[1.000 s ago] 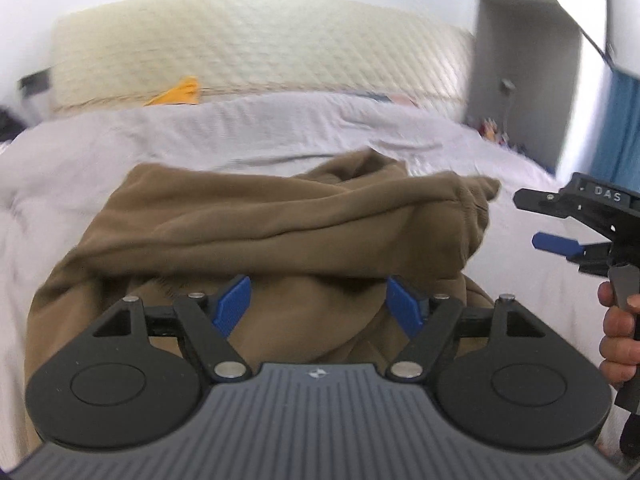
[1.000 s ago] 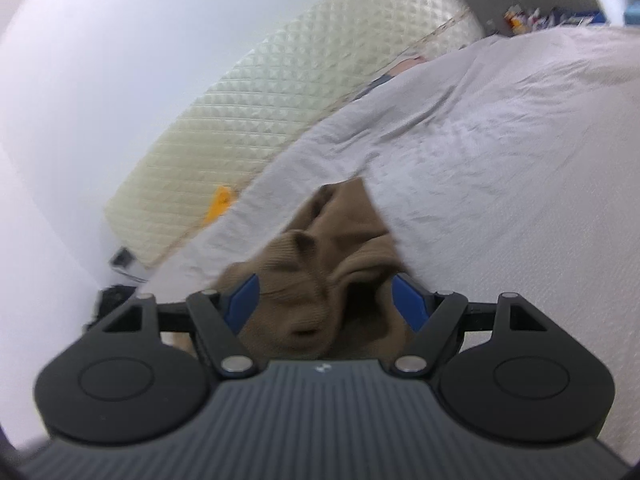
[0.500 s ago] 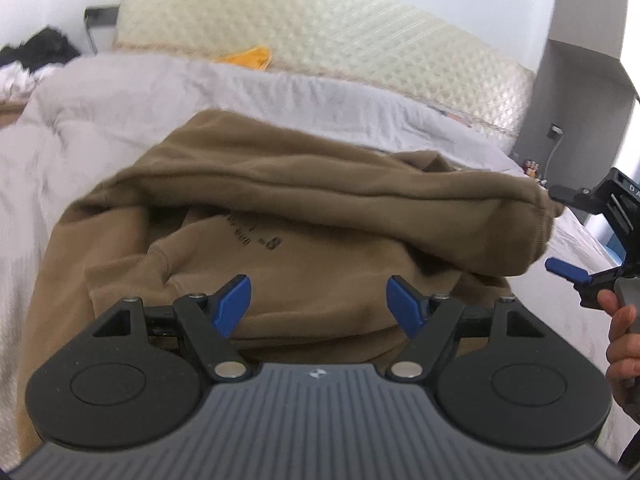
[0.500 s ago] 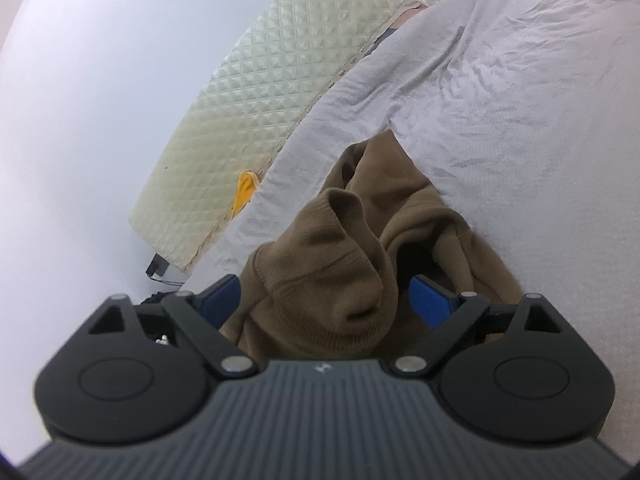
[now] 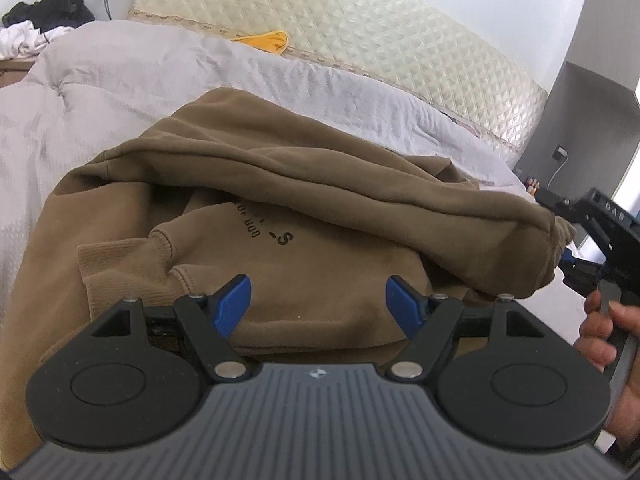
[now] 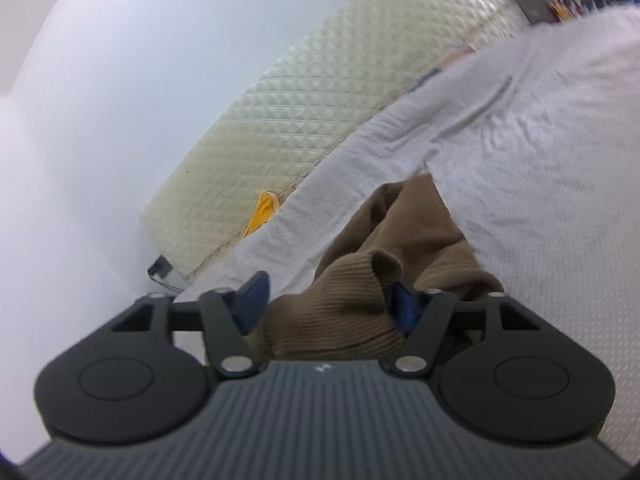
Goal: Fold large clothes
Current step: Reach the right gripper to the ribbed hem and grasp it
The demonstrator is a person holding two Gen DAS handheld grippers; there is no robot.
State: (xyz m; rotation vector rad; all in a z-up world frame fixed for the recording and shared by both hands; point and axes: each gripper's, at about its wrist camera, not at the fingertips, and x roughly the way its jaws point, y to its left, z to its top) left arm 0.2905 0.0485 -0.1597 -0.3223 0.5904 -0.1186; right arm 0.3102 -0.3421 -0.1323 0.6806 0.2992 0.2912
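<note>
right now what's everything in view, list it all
sweatshirt: 1, brown, rumpled on the bed, dark lettering on the chest, one ribbed cuff between the right gripper's fingers
bedcover: 1, pale grey, spread over the bed under the sweatshirt
headboard: 1, cream, quilted, against the wall behind the bed
yellow cloth: 1, yellow, tucked where bedcover meets headboard
clothes pile: 1, black and white, off the bed's far left corner
cabinet: 1, grey, right of the headboard
left gripper: 1, black with blue pads, open over the sweatshirt's near edge, gripping nothing
right gripper: 1, black with blue pads, jaws closing around the cuff
hand: 1, holding the right gripper's handle, right edge
</note>
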